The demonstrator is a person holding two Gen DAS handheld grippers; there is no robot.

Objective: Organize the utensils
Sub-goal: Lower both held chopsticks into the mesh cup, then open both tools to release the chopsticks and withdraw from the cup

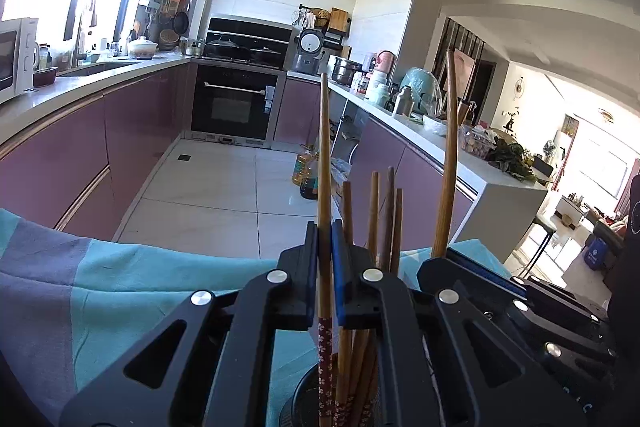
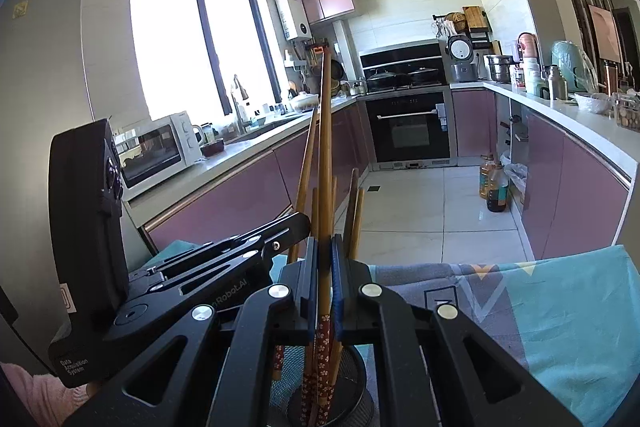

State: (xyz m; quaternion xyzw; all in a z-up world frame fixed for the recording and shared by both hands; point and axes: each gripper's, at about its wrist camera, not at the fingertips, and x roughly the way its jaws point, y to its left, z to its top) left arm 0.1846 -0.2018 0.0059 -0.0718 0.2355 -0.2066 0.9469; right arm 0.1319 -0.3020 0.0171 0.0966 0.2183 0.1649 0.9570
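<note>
Both tongs pinching one chopstick apiece, left tongs (image 1: 325, 267) and right tongs (image 2: 325, 279) side by side, sticks (image 1: 325, 155) upright, patterned ends already down in the mesh holder (image 2: 360, 399) directly below on the table.

A teal and grey cloth (image 2: 560, 311) carries the black mesh holder (image 2: 356, 403).

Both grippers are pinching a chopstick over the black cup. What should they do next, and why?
Probably lower each chopstick into the mesh holder, then let go. The left gripper and right gripper are each shut on one, directly above the chopsticks already standing there.
</note>
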